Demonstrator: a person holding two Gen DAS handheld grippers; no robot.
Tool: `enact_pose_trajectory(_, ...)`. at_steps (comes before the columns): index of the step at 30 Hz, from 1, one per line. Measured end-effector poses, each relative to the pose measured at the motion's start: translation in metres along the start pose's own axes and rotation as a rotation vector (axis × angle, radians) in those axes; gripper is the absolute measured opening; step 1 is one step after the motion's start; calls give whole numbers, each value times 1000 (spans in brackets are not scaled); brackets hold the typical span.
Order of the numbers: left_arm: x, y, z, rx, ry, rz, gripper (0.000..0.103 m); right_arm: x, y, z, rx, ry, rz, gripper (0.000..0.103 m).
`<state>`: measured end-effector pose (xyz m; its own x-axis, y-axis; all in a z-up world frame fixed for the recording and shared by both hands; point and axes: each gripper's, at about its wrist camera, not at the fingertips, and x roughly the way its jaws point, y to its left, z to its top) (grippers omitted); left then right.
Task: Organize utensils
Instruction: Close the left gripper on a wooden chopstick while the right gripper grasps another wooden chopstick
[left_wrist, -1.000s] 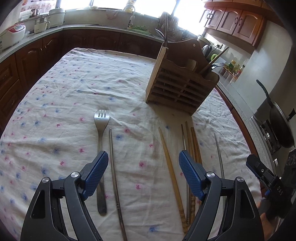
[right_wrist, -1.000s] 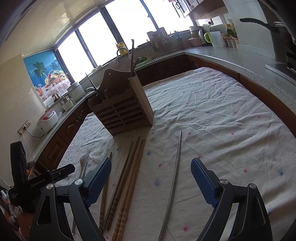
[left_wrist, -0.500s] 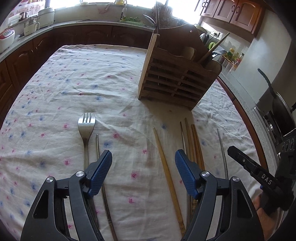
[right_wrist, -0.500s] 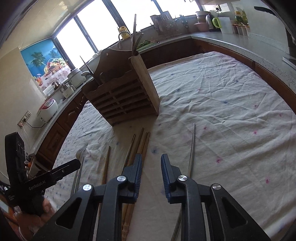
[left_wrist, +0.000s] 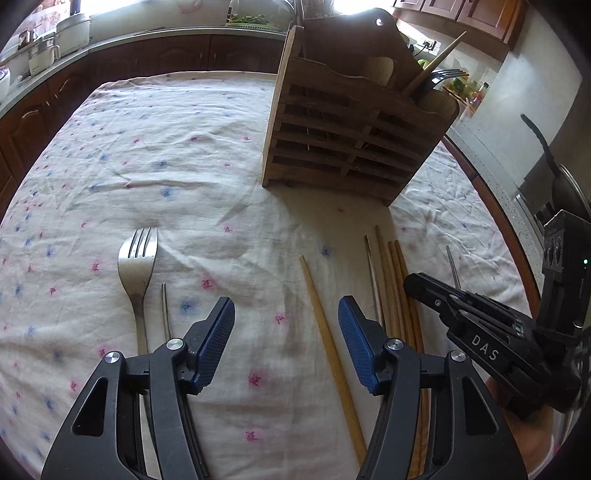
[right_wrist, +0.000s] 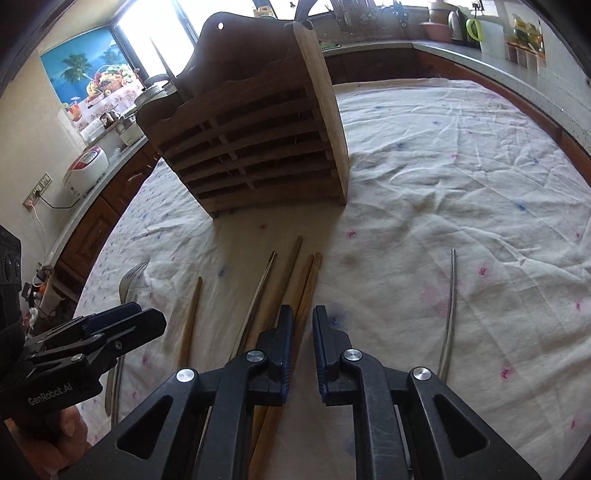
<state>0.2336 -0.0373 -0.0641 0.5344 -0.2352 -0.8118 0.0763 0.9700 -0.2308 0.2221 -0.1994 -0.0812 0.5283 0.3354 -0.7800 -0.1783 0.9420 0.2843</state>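
A slatted wooden utensil holder (left_wrist: 347, 133) stands on the flowered tablecloth (left_wrist: 166, 155); it also shows in the right wrist view (right_wrist: 258, 147). A metal fork (left_wrist: 137, 266), a thin metal chopstick (left_wrist: 165, 310), a lone wooden chopstick (left_wrist: 325, 332) and a bundle of wooden chopsticks (left_wrist: 400, 291) lie in front of it. My left gripper (left_wrist: 286, 345) is open and empty above the cloth, left of the lone chopstick. My right gripper (right_wrist: 303, 350) is nearly shut with a narrow gap, empty, beside the wooden chopsticks (right_wrist: 303, 291). A metal chopstick (right_wrist: 450, 314) lies to its right.
Dark wood cabinets and a countertop (left_wrist: 110, 40) ring the table. A rice cooker (right_wrist: 85, 166) and pots stand on the counter at the left of the right wrist view. A pan (left_wrist: 554, 177) sits on the stove at the right. The holder holds a fork and a wooden utensil (left_wrist: 436, 74).
Both grippers moved forward toward the holder. My right gripper went from wide open to nearly shut. My left gripper narrowed a little and stays open.
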Motion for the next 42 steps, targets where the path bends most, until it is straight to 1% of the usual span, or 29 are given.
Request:
enact_pose_trajectory(1, 2, -1, 1, 3, 5, -1, 59, 0, -1, 1, -4, 2, -2, 6)
enact_pose_trajectory(4, 9, -3, 3, 17, 23, -1, 57, -1, -5, 2, -24, 4, -16, 6)
enact_pose_trajectory(6, 16, -6, 4, 30, 43, -2, 53, -3, -9, 4, -29, 6, -36, 6)
enact_pose_trajectory(11, 24, -23, 7, 131, 41, 59, 51, 0, -27, 16, 22, 7, -48, 6)
enact_pose_trajectory(12, 26, -27, 8, 162, 41, 77, 48, 2, -28, 19, 24, 7, -57, 7)
enact_pose_trajectory(13, 28, -32, 7, 195, 39, 98, 46, 4, -29, 23, 26, 7, -57, 10)
enact_pose_trajectory(14, 30, -37, 7, 227, 36, 116, 42, 7, -29, 26, 26, 7, -56, 10)
enact_pose_trajectory(15, 31, -40, 6, 247, 33, 114, 34, 10, -29, 29, 21, 7, -55, 10)
enact_pose_trajectory(19, 31, -44, 7, 275, 36, 89, 18, 17, -24, 35, 2, 12, -57, 11)
enact_pose_trajectory(20, 30, -44, 7, 275, 34, 85, 12, 17, -25, 34, 1, 9, -53, 11)
enact_pose_trajectory(22, 30, -41, 8, 267, 34, 74, 10, 15, -26, 33, 3, 6, -45, 10)
enact_pose_trajectory(25, 25, -33, 9, 233, 41, 37, 5, 9, -31, 30, 36, 14, -29, 6)
enact_pose_trajectory(27, 21, -27, 6, 196, 46, 6, 5, 3, -33, 27, 61, 8, -5, 6)
enact_pose_trajectory(30, 6, -18, 3, 151, 28, -32, 5, -16, -31, 22, 78, -25, 24, 6)
enact_pose_trajectory(36, -38, -5, 6, 105, -40, -89, 5, -62, -17, 25, 67, -112, 65, 5)
enact_pose_trajectory(39, -60, -4, 10, 90, -77, -123, 5, -83, -9, 27, 58, -153, 75, 5)
enact_pose_trajectory(42, -80, -8, 12, 91, -119, -136, 5, -100, -3, 27, 51, -188, 84, 5)
